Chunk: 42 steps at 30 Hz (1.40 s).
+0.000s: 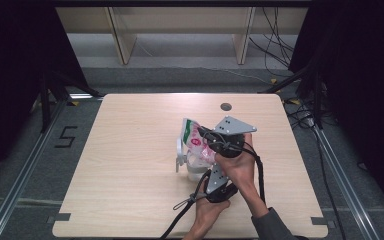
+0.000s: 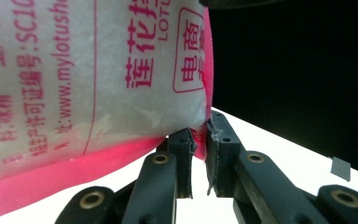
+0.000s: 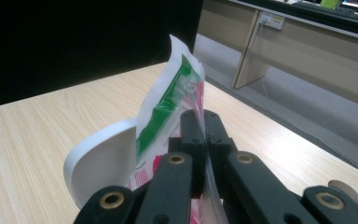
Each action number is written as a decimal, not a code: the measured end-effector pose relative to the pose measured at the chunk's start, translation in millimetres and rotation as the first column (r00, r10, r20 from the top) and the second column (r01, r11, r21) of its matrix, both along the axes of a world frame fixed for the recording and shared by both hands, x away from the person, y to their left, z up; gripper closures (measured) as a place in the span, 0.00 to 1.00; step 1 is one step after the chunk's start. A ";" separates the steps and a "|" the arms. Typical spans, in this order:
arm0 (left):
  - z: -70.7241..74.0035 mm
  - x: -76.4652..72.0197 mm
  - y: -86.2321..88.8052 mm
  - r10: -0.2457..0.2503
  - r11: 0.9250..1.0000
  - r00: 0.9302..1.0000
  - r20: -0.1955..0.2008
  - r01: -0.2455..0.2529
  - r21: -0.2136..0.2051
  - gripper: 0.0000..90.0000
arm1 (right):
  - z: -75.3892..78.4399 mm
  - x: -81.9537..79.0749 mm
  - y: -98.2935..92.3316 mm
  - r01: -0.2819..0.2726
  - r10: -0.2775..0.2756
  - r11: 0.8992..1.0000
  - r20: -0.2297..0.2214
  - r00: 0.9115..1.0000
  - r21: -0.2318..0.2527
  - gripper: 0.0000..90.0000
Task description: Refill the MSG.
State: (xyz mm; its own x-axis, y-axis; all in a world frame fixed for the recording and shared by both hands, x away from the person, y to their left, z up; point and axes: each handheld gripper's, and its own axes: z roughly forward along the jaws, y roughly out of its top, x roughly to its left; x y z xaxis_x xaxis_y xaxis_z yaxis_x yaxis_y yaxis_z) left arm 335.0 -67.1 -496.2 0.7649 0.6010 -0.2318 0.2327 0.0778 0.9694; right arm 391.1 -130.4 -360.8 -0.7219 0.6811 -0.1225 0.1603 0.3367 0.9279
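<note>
One printed plastic pouch (image 1: 194, 137), one white container (image 1: 190, 165), two claws. Pouch held upright above the container, mid-surface (image 1: 130, 150). Left claw (image 2: 200, 135) clamps the pouch's pink bottom corner; right claw (image 3: 204, 122) is closed on its clear edge. Container largely hidden behind pouch and hands; its shape is unclear.

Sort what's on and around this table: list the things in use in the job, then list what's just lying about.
In use:
- printed plastic bag, pinched at its edges by both grippers
- white container under the bag
- left hand-held gripper
- right hand-held gripper

Lying about:
- round grommet in the table
- cables on the floor
- wooden shelving behind
</note>
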 end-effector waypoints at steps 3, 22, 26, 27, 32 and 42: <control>1.2 -0.3 0.3 -0.014 1.000 1.000 -0.004 0.013 -0.017 0.90 | -0.8 0.2 0.7 -0.002 0.002 1.000 -0.006 1.000 0.002 1.00; 0.6 0.7 -1.5 -0.006 1.000 1.000 0.003 0.006 -0.014 0.90 | 0.3 -0.6 0.2 0.002 -0.002 1.000 -0.001 1.000 0.005 1.00; 1.1 0.7 -1.9 -0.010 1.000 1.000 0.010 0.011 -0.020 0.90 | 0.9 -2.1 -0.1 0.010 -0.010 1.000 -0.028 1.000 0.010 1.00; 1.1 0.7 -1.9 -0.010 1.000 1.000 0.010 0.011 -0.020 0.90 | 0.9 -2.1 -0.1 0.010 -0.010 1.000 -0.028 1.000 0.010 1.00; 2.1 0.9 -2.3 -0.002 1.000 1.000 0.003 0.002 -0.022 0.90 | 2.1 -2.7 -0.2 0.009 -0.009 1.000 -0.026 1.000 0.017 1.00; 1.9 1.1 -2.5 -0.004 1.000 1.000 -0.001 0.004 -0.015 0.90 | 0.7 -1.4 1.5 0.002 -0.002 1.000 -0.012 1.000 0.004 1.00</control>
